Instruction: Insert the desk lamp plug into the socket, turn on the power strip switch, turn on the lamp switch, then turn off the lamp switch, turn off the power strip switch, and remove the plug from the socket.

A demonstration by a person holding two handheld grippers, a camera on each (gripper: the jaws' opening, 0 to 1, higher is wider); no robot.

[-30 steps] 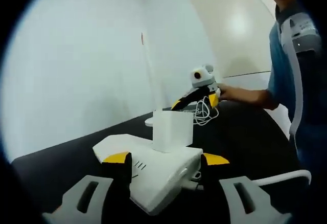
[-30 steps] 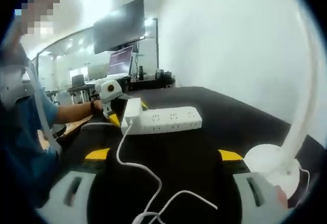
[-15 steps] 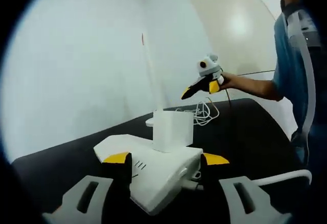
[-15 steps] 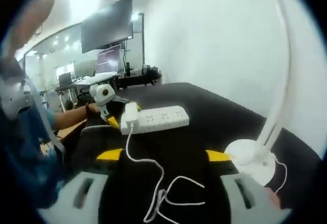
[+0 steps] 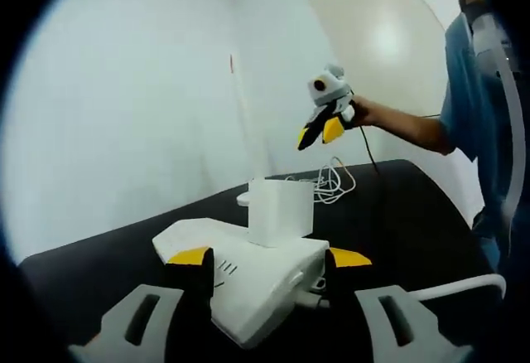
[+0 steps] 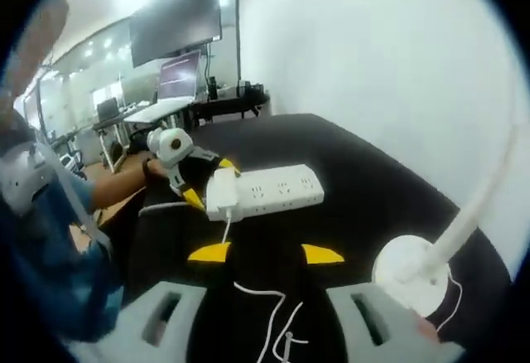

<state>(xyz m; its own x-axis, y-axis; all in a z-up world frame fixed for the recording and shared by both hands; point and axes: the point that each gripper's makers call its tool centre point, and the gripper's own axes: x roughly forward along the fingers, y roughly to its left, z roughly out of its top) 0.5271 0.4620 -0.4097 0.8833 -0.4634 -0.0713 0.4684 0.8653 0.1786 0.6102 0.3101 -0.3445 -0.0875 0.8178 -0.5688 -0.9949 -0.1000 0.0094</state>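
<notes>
A: Count, please.

B: 1 power strip (image 6: 269, 199), white, flat on the desk (image 6: 373, 189). 1 plug (image 5: 281, 212), a white block seated in the strip's end socket. 1 lamp (image 6: 414, 270), white, round base on the desk with a thin stem rising. 1 white cord (image 6: 273, 330) trailing loose, and 1 coil of cord (image 5: 333, 182) near the lamp base.

A: Tongs?

B: 2 sets. Left tongs (image 5: 269, 257): yellow-tipped jaws spread, 1 on each side of the strip's end, just beside it; whether they touch it I cannot tell. Right tongs (image 6: 265, 253): jaws apart, nothing between them, raised above the desk; in the left gripper view they hang in the air beyond the plug.

A: Surface and room?

B: Desk is black and matte. White wall (image 5: 124, 89) behind it. 1 pale panel (image 5: 381, 48) at the far side. In the right gripper view, 1 dark wall screen (image 6: 175, 16), 1 lit monitor (image 6: 184, 75) and further desks behind.

A: Anything in the way?

B: The plug block stands between the left tongs and the lamp. A person's hand (image 5: 368, 114) and blue sleeve (image 5: 472, 106) sit at the right edge.
</notes>
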